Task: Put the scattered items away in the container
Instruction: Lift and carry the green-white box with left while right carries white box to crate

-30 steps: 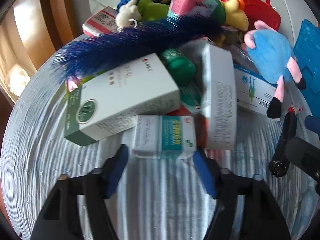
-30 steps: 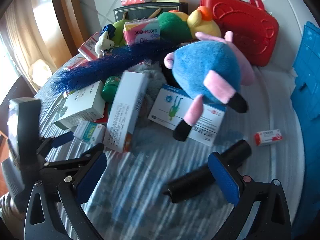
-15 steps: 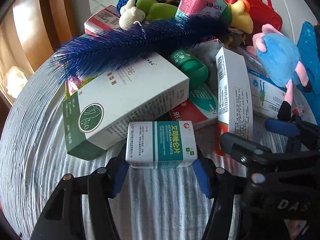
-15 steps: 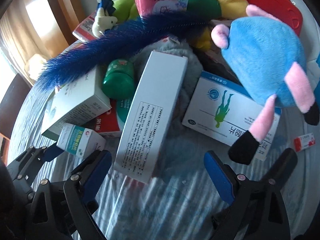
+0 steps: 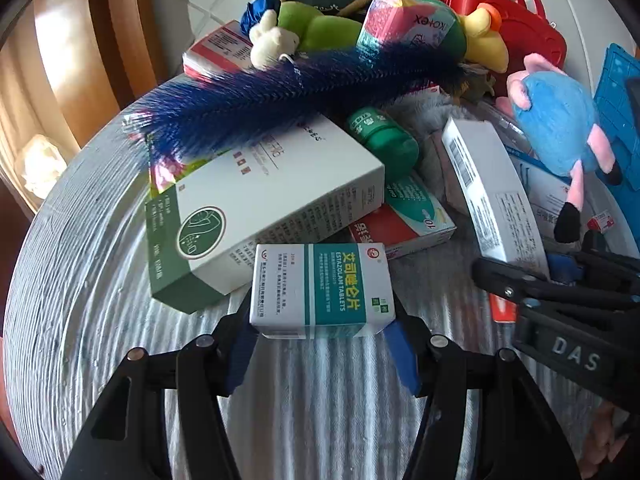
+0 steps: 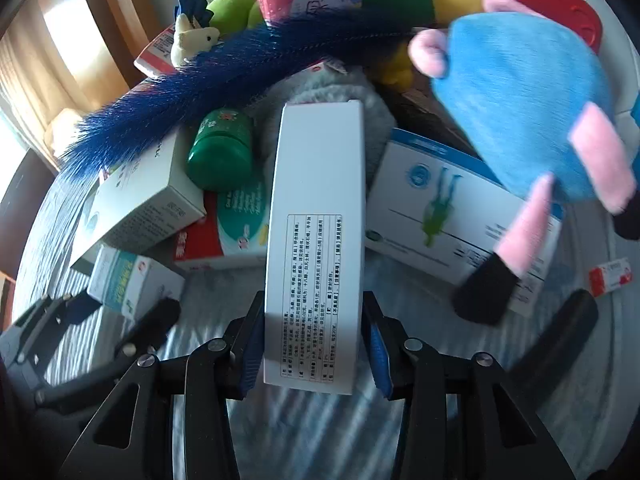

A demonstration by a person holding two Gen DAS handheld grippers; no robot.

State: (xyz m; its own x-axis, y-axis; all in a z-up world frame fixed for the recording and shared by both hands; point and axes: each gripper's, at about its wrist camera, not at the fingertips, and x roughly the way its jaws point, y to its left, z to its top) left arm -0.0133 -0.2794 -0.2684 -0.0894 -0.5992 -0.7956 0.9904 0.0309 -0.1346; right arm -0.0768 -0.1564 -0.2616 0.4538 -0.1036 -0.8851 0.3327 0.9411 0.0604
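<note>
Item: teal tablet box, long axis crosswise, ends between my left gripper jaws, apparently grasped. Item: long white carton, axis running straight ahead, near end between my right gripper jaws, seemingly clenched. Container: not identifiable.

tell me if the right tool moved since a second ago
Yes. The right tool came forward and left, off the black cylinder, and now straddles the long white box by the green bottle.
</note>
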